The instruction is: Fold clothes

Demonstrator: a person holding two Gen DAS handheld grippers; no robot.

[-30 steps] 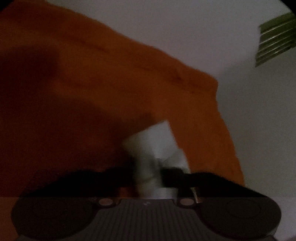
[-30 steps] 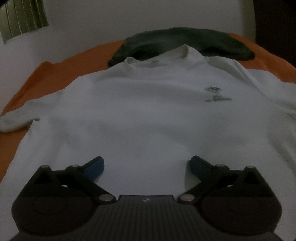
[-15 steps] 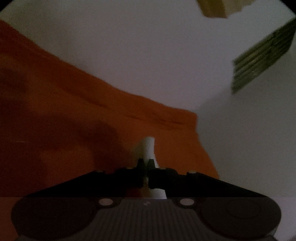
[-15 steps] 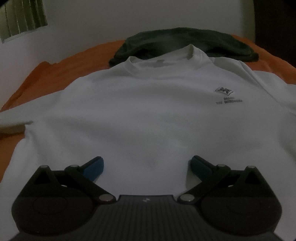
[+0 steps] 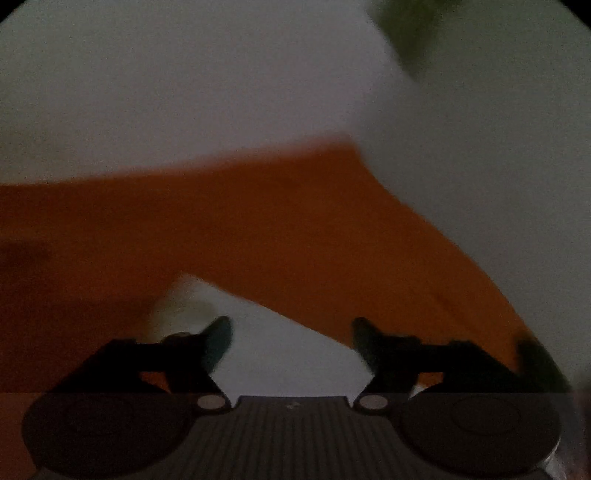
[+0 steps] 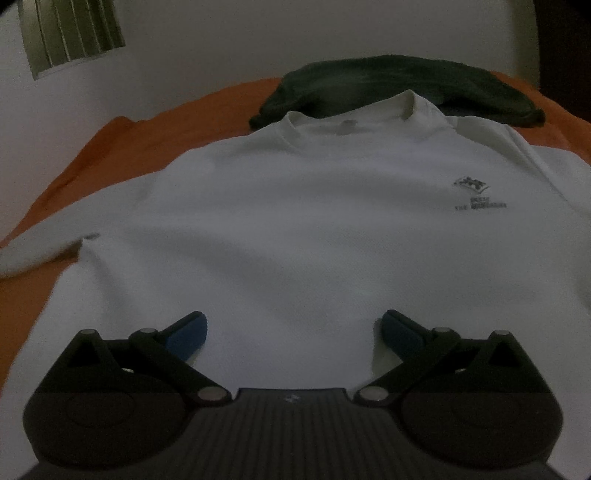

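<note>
A white sweatshirt (image 6: 295,229) with a small dark chest logo lies spread flat, front up, on an orange bedsheet (image 6: 122,147). Its left sleeve (image 6: 33,254) stretches out toward the left edge. My right gripper (image 6: 293,332) hovers open over the lower body of the sweatshirt, nothing between its blue pads. In the blurred left wrist view, my left gripper (image 5: 291,339) is opening, its pads apart. The white sleeve end (image 5: 266,332) lies below and between the fingers on the orange sheet (image 5: 258,221), not pinched.
A dark green garment (image 6: 399,85) is heaped behind the sweatshirt's collar. White walls stand behind the bed, with a slatted vent (image 6: 70,33) at upper left. The sheet's corner (image 5: 351,147) meets the wall in the left wrist view.
The left gripper, shut on the white sleeve end before, has let it go and risen with its jaws spread. The sweatshirt's sleeve now lies straighter. The right gripper stayed put.
</note>
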